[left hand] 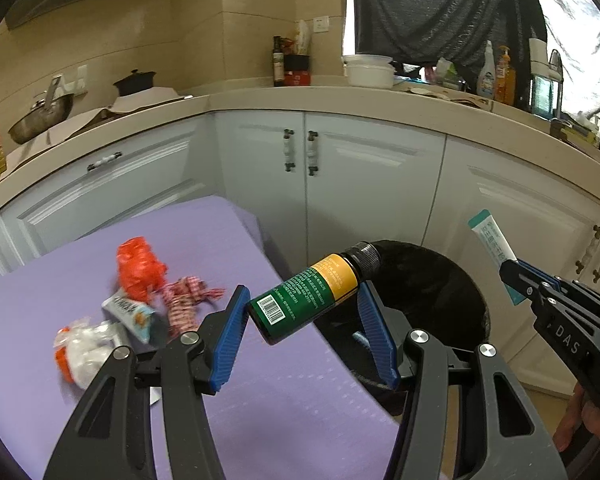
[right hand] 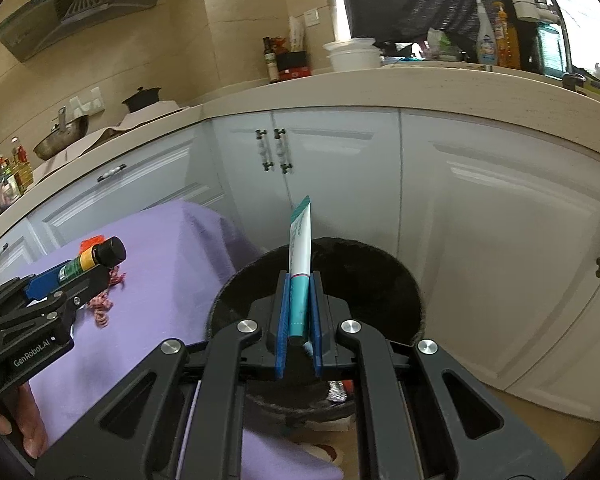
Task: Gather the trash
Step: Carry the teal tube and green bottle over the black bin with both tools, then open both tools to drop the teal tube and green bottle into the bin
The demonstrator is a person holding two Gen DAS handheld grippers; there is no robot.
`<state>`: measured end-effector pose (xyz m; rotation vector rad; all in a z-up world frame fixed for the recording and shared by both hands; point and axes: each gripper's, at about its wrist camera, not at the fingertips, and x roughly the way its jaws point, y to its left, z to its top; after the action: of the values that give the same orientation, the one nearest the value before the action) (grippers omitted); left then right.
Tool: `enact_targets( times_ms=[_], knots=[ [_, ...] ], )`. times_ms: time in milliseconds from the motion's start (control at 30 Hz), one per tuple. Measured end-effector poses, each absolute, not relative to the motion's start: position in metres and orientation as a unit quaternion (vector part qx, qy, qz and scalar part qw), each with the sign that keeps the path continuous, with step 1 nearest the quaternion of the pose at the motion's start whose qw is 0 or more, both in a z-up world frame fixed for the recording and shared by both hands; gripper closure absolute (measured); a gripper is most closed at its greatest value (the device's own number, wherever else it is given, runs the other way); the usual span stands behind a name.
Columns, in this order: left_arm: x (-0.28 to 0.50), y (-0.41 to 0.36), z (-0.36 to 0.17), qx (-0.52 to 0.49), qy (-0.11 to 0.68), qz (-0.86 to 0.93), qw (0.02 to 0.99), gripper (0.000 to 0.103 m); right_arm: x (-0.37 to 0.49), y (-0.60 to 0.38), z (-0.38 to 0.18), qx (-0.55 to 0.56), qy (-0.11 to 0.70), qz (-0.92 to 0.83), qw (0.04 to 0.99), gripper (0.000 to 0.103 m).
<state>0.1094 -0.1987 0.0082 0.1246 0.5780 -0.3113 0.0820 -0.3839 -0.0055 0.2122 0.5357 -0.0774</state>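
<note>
Trash in hand comes first: the left gripper (left hand: 302,312) has its blue pads clamped across a small green-and-yellow bottle (left hand: 312,294) with a black screw cap, which lies slantwise between them, cap toward 1 o'clock and barcoded base toward 7 o'clock. It looks rigid and smooth-walled, probably light if empty, so I judge it could swivel or slide in a grip taken near its ends; the labelled mid-body is the surer place. The right gripper (right hand: 299,308) is closed nearly flat on a teal-and-white tube (right hand: 301,256) that stands upright, crimped end at 12 o'clock and cap end down between the pads. That tube is soft and squashable, light, and likely to bend above the pinch, so holding it low near the stiffer shoulder, as here, seems sound. Directly beyond the tube, in the right wrist view, gapes the dark round bin (right hand: 404,280), and from the left wrist view the same bin sits at 3 o'clock of the bottle. On the purple-covered table (left hand: 228,408) at 9 o'clock of the bottle lie the remaining scraps: a crumpled orange wrapper (left hand: 140,266), a red-and-white checked wrapper (left hand: 186,300), a small printed packet (left hand: 130,314) and a clear plastic bundle (left hand: 84,350), all flimsy, crushable things best pinched at a bunched fold. White cabinets (left hand: 364,184) stand behind.
</note>
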Motion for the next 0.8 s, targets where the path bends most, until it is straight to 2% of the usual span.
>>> enact_targets(
  times_ms=[800],
  knots=[
    [0.154, -0.265, -0.014, 0.073, 0.294, -0.16, 0.94, 0.048, 0.117, -0.426, -0.025, 0.115, 0.267, -0.06, 0.955, 0.093]
  ],
)
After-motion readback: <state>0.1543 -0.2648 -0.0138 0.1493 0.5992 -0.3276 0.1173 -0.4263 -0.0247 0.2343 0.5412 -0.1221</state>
